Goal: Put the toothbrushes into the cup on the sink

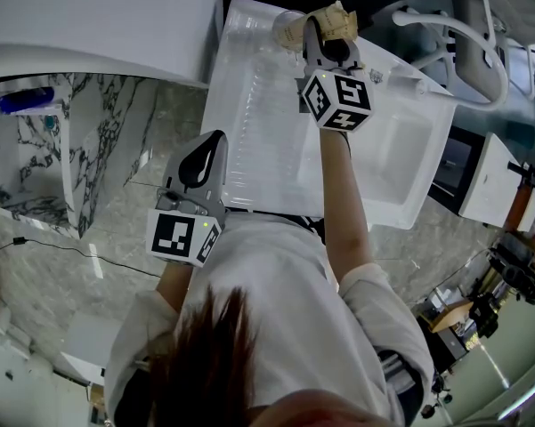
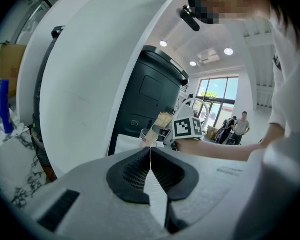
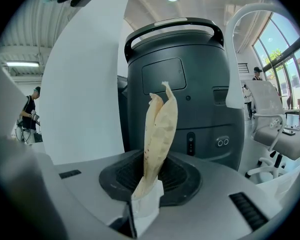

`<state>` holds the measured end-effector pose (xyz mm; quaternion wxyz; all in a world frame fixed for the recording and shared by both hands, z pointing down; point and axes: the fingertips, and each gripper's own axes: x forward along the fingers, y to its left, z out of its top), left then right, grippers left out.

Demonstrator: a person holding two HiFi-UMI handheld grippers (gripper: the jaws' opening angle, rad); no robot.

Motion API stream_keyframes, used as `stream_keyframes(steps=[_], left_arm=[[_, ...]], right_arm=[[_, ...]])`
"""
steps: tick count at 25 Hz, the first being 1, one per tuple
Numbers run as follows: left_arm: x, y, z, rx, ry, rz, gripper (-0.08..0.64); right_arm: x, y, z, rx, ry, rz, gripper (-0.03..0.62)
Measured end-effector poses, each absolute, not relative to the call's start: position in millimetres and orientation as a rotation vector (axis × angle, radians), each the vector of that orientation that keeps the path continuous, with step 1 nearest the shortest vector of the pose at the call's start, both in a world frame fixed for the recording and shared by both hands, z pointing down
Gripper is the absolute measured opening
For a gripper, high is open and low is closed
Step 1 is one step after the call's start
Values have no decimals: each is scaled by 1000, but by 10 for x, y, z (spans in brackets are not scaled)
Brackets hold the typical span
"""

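Observation:
In the head view my right gripper [image 1: 329, 41] reaches over the far end of the white sink [image 1: 249, 105]. It is shut on a beige paper-wrapped toothbrush packet [image 1: 336, 20], which sits just right of a clear cup [image 1: 287, 23]. The right gripper view has the packet [image 3: 159, 129] standing up between the jaws of my right gripper [image 3: 152, 184]. My left gripper [image 1: 200, 163] hovers at the sink's near left edge. Its jaws meet with nothing between them, as the left gripper view of the left gripper [image 2: 150, 169] confirms. From there the cup [image 2: 146, 135] and packet [image 2: 162, 120] appear far ahead.
A large dark grey machine [image 3: 189, 84] stands behind the sink. A white office chair [image 3: 269, 109] is to the right. Marble counter [image 1: 116, 149] lies left of the sink, with a blue item [image 1: 25, 100] in a white holder. People stand in the background.

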<state>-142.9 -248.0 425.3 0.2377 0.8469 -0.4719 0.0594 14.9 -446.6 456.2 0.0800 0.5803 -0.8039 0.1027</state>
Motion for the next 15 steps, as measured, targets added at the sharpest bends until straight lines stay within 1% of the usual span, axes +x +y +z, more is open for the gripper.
stream_keyframes(steps=[6, 7, 9, 11, 15], left_arm=[[-1457, -2465, 4270, 2313, -1302, 165, 17], [-1459, -2462, 4270, 2313, -1303, 165, 17], [-1456, -2460, 4266, 2312, -1305, 164, 17], [-1449, -2459, 4257, 2313, -1305, 161, 17], [-1441, -2455, 4245, 2313, -1306, 161, 17]], right_arm=[[113, -4465, 4550, 1714, -2453, 339, 57], [110, -4463, 4557, 1707, -2454, 344, 68], [103, -4457, 4580, 1691, -2457, 366, 151], [102, -4449, 4601, 1682, -2457, 385, 169], [91, -4434, 4598, 1673, -2464, 388, 183]])
